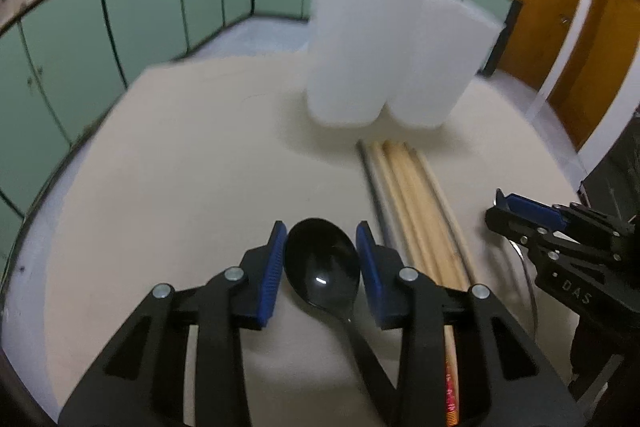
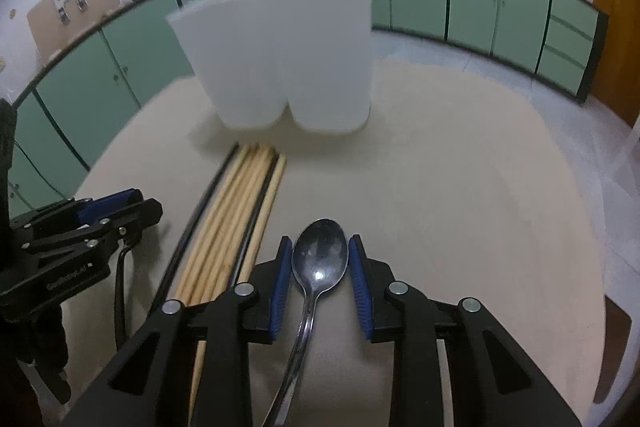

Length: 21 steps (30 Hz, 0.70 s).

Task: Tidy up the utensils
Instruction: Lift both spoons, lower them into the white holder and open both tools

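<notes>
In the left wrist view my left gripper (image 1: 321, 247) is shut on a black plastic spoon (image 1: 322, 265), its bowl between the blue pads, above the beige table (image 1: 180, 187). In the right wrist view my right gripper (image 2: 319, 259) is shut on a metal spoon (image 2: 319, 261), bowl forward. A white two-compartment utensil holder (image 1: 392, 47) stands upright ahead; it also shows in the right wrist view (image 2: 288, 51). A bundle of wooden chopsticks (image 1: 412, 195) lies on the table between the grippers, pointing at the holder, also in the right wrist view (image 2: 236, 219).
Grey and black sticks lie beside the chopsticks. My right gripper shows at the right edge of the left wrist view (image 1: 560, 239), my left gripper at the left edge of the right wrist view (image 2: 80, 231). Green cabinets (image 1: 140, 19) and wooden doors (image 1: 560, 27) surround the table.
</notes>
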Each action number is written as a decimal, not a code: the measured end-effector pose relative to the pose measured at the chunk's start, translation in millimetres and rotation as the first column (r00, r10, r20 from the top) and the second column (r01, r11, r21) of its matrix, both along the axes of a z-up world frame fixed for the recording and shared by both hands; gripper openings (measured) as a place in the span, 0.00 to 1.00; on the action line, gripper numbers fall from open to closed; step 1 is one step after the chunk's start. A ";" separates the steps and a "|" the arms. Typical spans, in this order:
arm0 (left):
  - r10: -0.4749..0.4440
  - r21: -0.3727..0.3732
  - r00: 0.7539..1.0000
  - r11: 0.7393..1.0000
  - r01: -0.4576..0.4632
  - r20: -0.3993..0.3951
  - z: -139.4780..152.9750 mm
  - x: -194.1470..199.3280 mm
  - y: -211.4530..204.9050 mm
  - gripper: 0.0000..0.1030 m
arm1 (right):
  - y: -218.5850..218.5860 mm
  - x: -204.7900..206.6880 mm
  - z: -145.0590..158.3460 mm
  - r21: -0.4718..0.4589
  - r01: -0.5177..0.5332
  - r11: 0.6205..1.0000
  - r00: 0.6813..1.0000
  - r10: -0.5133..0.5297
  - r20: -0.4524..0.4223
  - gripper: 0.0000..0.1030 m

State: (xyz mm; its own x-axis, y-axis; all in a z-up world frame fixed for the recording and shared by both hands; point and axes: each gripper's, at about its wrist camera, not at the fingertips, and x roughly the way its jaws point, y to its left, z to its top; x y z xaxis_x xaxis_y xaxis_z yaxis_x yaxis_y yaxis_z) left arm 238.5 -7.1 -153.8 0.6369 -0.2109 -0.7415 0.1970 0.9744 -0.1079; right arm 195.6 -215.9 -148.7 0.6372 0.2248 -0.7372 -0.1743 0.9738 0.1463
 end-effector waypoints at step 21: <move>0.001 -0.019 0.817 1.000 0.012 0.577 129.5 7.3 -15.0 0.33 | -40.8 13.0 129.0 0.189 -0.067 0.980 0.888 -0.028 0.458 0.28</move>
